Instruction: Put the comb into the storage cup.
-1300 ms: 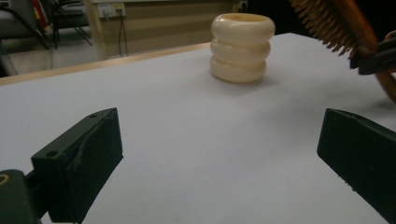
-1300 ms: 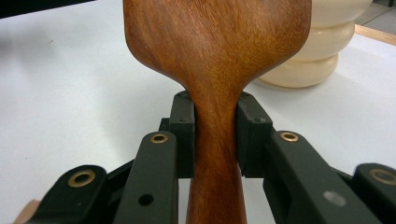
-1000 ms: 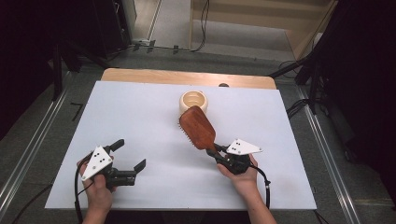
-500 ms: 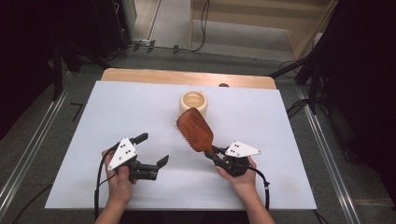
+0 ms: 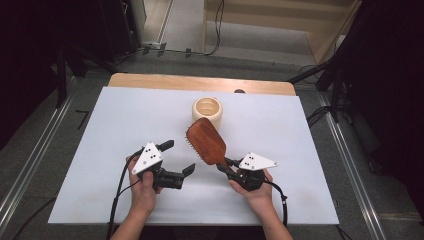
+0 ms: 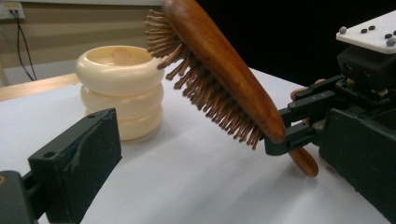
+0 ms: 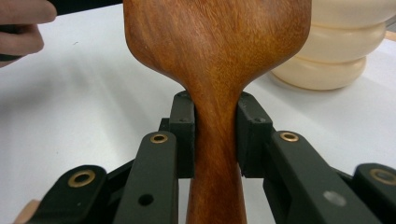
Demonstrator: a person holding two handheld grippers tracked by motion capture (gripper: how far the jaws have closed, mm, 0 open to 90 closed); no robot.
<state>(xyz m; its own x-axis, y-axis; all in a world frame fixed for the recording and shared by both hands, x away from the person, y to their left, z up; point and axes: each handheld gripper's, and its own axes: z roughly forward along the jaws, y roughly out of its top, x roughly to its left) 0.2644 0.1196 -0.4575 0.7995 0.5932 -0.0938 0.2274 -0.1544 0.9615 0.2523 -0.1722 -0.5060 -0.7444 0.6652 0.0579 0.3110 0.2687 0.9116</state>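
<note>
Near the front edge of the white counter (image 5: 90, 150), a person holds a gripper in each hand. The left hand (image 5: 142, 187) is a bit left of the middle, and the left gripper (image 5: 178, 157) points toward the right side. Its two fingers (image 5: 166, 145) are spread wide apart and hold nothing. In the left gripper view, one black finger (image 6: 77, 158) sticks up at the bottom left over the bare counter. The right hand (image 5: 257, 192) is a bit right of the middle. The right gripper (image 5: 223, 165) has its fingers (image 7: 184, 135) closed tight on the thin neck of a wooden hairbrush (image 5: 206, 141), one finger on each side. The brush is lifted off the counter and tilted, with its wide end higher up and pointing toward the far edge. Its smooth brown back faces up and to the right, and its bristles (image 6: 205, 100) point down and to the left, toward the left gripper. Just past the brush, near the middle of the far edge, a cream holder (image 5: 207, 112) stands upright on the counter. It looks like round rings stacked up and is open at the top. The tip of the brush sits just beside it; whether they touch cannot be seen. A wooden strip (image 5: 200, 82) runs along the far edge.
</note>
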